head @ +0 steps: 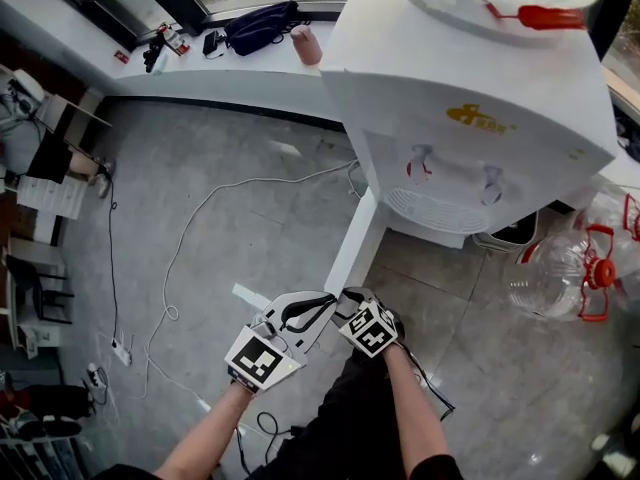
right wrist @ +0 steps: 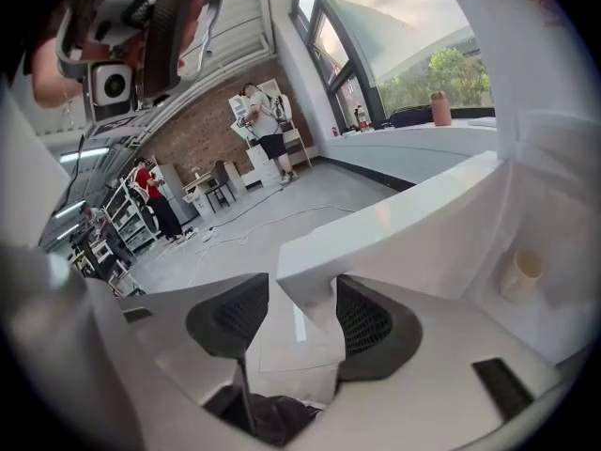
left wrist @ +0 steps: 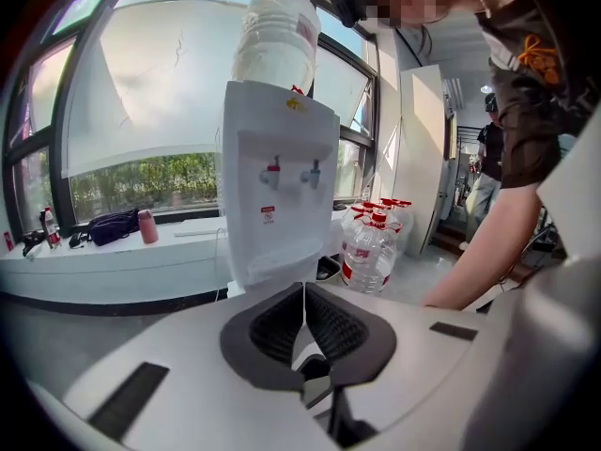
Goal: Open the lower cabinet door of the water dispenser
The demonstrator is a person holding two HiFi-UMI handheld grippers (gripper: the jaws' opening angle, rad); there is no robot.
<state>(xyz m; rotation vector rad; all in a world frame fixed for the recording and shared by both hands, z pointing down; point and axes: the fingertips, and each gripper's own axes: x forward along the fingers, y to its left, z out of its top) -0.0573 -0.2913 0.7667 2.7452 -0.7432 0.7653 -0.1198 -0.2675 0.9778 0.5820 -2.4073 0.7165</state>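
Observation:
The white water dispenser (head: 470, 98) stands at the upper right of the head view, with a bottle on top. Its lower cabinet door (head: 355, 243) is swung out and shows edge-on as a white strip that runs toward me. My right gripper (head: 350, 296) is at the door's free end. In the right gripper view, the door's thick edge (right wrist: 404, 214) lies between the two dark pads, and the right gripper (right wrist: 302, 313) is shut on it. My left gripper (head: 308, 308) hovers just left of the door, touching nothing. Its pads meet with nothing between them in the left gripper view (left wrist: 305, 322), and it faces the dispenser (left wrist: 282, 195).
Empty water bottles (head: 560, 273) lie on the floor to the right of the dispenser. A white cable (head: 200, 218) snakes over the grey floor at the left. A long sill behind holds a dark bag (head: 260, 23) and a pink cup (head: 305, 43). People stand far off in the right gripper view.

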